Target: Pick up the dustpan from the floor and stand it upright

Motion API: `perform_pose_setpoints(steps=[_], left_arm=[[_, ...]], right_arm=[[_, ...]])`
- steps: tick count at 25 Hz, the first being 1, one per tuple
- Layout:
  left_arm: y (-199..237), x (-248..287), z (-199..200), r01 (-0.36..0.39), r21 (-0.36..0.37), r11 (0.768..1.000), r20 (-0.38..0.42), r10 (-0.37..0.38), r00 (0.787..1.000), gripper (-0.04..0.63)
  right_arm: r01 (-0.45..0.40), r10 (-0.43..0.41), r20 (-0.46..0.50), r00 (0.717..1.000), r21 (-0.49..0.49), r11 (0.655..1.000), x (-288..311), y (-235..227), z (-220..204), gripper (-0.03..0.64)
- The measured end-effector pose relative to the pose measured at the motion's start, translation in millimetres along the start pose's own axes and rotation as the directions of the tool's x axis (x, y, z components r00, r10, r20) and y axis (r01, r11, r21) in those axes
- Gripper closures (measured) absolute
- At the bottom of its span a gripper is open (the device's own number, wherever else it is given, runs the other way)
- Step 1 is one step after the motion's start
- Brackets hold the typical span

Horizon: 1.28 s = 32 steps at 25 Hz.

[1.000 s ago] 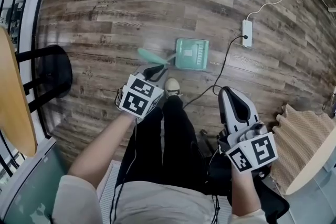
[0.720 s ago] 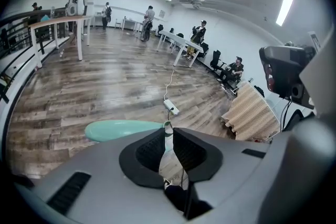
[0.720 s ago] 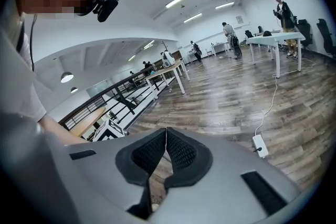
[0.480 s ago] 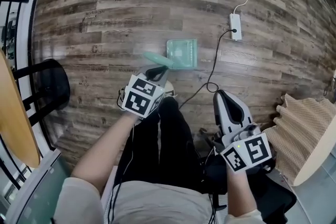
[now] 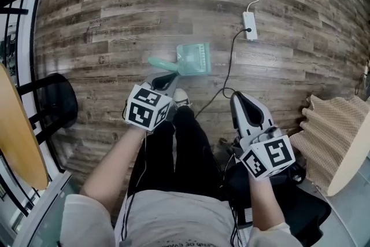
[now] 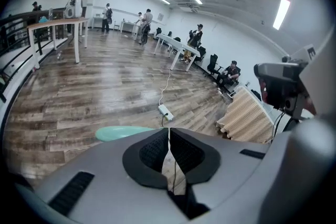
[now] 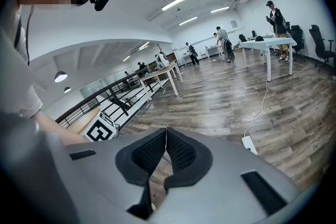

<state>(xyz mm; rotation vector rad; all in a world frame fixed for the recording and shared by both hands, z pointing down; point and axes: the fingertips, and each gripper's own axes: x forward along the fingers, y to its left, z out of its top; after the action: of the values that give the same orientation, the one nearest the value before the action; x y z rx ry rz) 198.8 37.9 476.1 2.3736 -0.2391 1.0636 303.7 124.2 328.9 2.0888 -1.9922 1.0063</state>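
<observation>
The mint-green dustpan point(image 5: 194, 58) rests on the wood floor ahead of the person's feet, its handle point(image 5: 161, 64) reaching left. From above I cannot tell whether it stands or lies flat. My left gripper point(image 5: 167, 79) hovers just nearer than the handle, and its jaws are shut with nothing between them. In the left gripper view the handle point(image 6: 123, 133) shows past the gripper's body, left of the shut left gripper point(image 6: 168, 131) and apart from its pads. My right gripper point(image 5: 238, 99) hangs above the person's right side. In its own view the right gripper point(image 7: 166, 131) is shut and empty.
A white power strip point(image 5: 249, 26) with its cable lies beyond the dustpan. A black stool point(image 5: 58, 102) and a wooden tabletop edge point(image 5: 17, 136) stand at the left. A beige ribbed cover point(image 5: 326, 136) is at the right. The person's shoe point(image 5: 180, 96) sits below the handle.
The head view has shifted, so the dustpan now looks smaller and further left. Both grippers have drifted a little with it. The dustpan keeps its pose on the floor.
</observation>
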Motion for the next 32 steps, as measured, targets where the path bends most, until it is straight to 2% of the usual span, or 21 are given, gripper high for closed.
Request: perform_pose_setpoints(steps=[6,10,14,18,20,25,32], left_arm=[[-32.2,-98.9,30.2,0.004,-0.053,0.999,0.166,0.004,0.986,0.563],[-51.5,-181.5,44.6,-0.052,-0.016,0.999,0.269,0.054,0.962,0.563],[-62.7,-254.8,50.0,-0.131,-0.007,0.991,0.364,0.124,0.923,0.566],[-64.5,-312.6,60.2,-0.188,-0.035,0.981,0.463,0.183,0.868,0.571],[-66.3,-331.1,57.4,-0.204,-0.058,0.977,0.477,0.206,0.854,0.571],[-66.3,-359.6,47.7,-0.236,-0.087,0.968,0.483,0.248,0.84,0.571],[-73.8,-381.1,27.9,-0.231,-0.098,0.968,0.478,0.25,0.842,0.571]], right_arm=[[-0.023,0.024,0.009,1.0,-0.051,0.998,-23.5,32.6,42.6,0.591],[-0.095,0.096,0.01,0.995,-0.105,0.99,-29.7,80.2,70.7,0.59],[-0.147,0.151,0.019,0.988,-0.137,0.98,-39.4,127.3,81.4,0.591],[-0.206,0.214,0.02,0.977,-0.187,0.961,-39.3,176.9,93.2,0.591],[-0.221,0.228,0.011,0.974,-0.196,0.955,-42.0,196.2,91.8,0.591],[-0.235,0.24,-0.004,0.971,-0.217,0.948,-46.1,230.7,95.0,0.589],[-0.254,0.261,-0.001,0.965,-0.234,0.939,-57.8,266.4,95.3,0.591]])
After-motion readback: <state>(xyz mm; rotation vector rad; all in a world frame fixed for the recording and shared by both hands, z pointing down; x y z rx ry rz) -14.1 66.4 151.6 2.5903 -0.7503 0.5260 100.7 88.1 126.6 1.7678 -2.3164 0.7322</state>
